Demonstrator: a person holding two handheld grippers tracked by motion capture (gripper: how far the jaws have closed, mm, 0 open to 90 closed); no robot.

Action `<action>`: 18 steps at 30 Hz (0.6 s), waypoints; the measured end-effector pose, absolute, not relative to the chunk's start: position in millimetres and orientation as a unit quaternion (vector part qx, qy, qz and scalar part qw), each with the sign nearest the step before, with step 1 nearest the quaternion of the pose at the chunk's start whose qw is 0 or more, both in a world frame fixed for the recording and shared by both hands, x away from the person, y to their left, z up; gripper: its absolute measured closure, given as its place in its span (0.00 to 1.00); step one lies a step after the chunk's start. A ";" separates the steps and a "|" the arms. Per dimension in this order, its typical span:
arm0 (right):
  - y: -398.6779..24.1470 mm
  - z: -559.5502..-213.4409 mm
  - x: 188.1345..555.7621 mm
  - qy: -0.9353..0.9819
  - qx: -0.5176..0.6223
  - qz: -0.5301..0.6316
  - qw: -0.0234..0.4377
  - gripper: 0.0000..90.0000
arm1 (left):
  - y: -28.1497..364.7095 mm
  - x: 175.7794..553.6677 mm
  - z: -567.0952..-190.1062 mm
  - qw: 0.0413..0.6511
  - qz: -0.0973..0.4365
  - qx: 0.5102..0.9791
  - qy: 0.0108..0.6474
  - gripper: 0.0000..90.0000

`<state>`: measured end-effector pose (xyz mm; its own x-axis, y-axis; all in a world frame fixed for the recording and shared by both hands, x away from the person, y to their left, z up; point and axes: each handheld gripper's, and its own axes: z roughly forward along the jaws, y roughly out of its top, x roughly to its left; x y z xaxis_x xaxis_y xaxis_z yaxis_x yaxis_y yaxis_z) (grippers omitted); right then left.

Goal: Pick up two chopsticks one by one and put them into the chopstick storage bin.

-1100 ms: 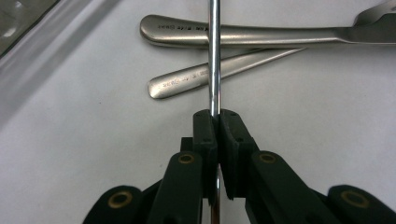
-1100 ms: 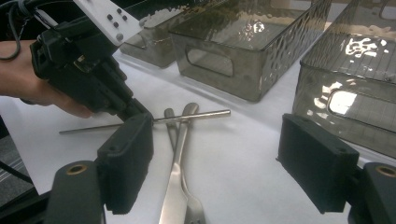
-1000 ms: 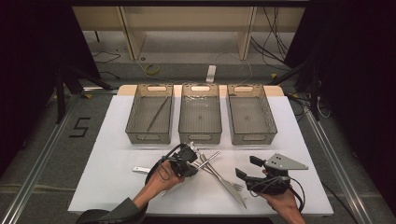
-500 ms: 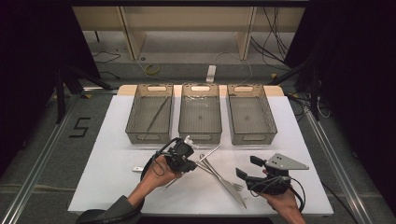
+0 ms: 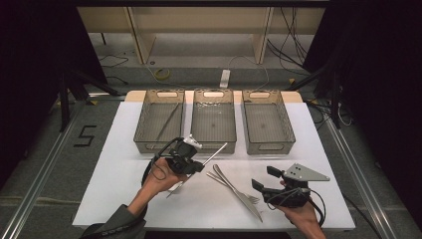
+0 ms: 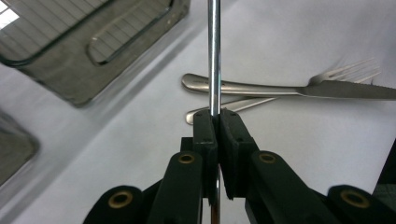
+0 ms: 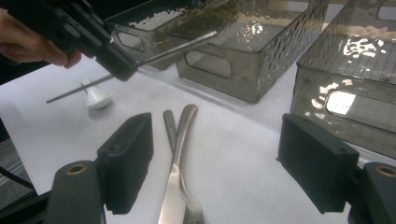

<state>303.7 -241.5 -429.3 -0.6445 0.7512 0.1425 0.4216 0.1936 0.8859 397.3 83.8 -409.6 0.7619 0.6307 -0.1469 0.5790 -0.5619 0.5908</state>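
My left gripper [image 5: 198,167] [image 6: 215,119] is shut on a thin metal chopstick [image 5: 215,151] [image 6: 214,56] and holds it off the white table, its far end pointing at the middle bin [image 5: 214,142]. The right gripper view shows that gripper [image 7: 116,65] and the chopstick [image 7: 182,46] in the air in front of the bins. A fork [image 5: 234,186] [image 6: 348,72] and a knife [image 5: 246,201] [image 6: 345,91] lie crossed on the table between the hands. At the front right my right gripper [image 5: 265,178] [image 7: 219,158] stands open above their handles [image 7: 180,149], touching nothing.
Three grey see-through bins stand in a row at the back: the left bin [image 5: 149,144] holds another chopstick [image 5: 166,122], the right bin [image 5: 268,147] looks bare. A small white object [image 7: 97,98] lies on the table under the left hand.
My left gripper has lifted the chopstick and carried it up and toward the bins. The right gripper has kept still.
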 end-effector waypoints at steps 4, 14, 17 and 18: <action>-241.5 -429.4 303.8 0.755 0.388 0.502 0.164 0.30 | 93.3 400.9 -403.5 0.329 0.046 0.876 0.351 0.95; -241.7 -429.5 303.9 0.755 0.389 0.502 0.164 0.30 | 116.2 408.7 -392.1 0.348 0.061 0.858 0.372 0.95; -241.8 -429.5 303.8 0.754 0.389 0.503 0.164 0.30 | 121.9 410.7 -390.0 0.353 0.065 0.853 0.378 0.95; -241.8 -429.5 303.9 0.754 0.389 0.503 0.164 0.30 | 123.8 411.4 -389.3 0.354 0.067 0.852 0.380 0.95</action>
<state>303.9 -241.8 -429.5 -0.6434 0.7519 0.1438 0.4223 0.1920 0.8859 411.4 123.8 -389.3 0.7026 0.6944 -0.1551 0.5997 -0.4606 0.6544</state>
